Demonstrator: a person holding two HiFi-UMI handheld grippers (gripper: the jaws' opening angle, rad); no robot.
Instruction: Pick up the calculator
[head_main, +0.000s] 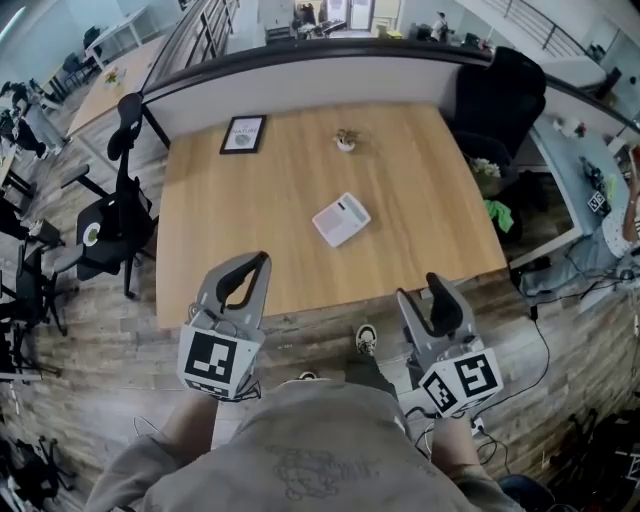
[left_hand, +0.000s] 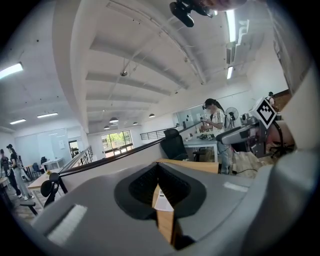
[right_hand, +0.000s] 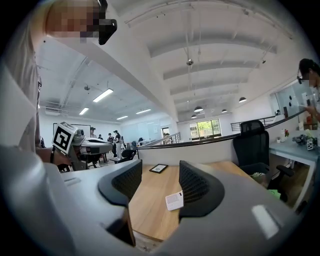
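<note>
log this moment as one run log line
phase: pre-reach | calculator: flat on table, untouched | left gripper: shut, empty | right gripper: open, empty | both short of table

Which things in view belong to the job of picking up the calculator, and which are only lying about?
For the job:
calculator
left gripper
right gripper

Only lying about:
framed picture
small potted plant

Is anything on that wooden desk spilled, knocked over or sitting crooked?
Nothing is spilled or damaged. The only thing askew is the calculator, which lies near the middle of the desk, turned at an angle to its edges. The framed picture and the small potted plant at the far side look undisturbed.
</note>
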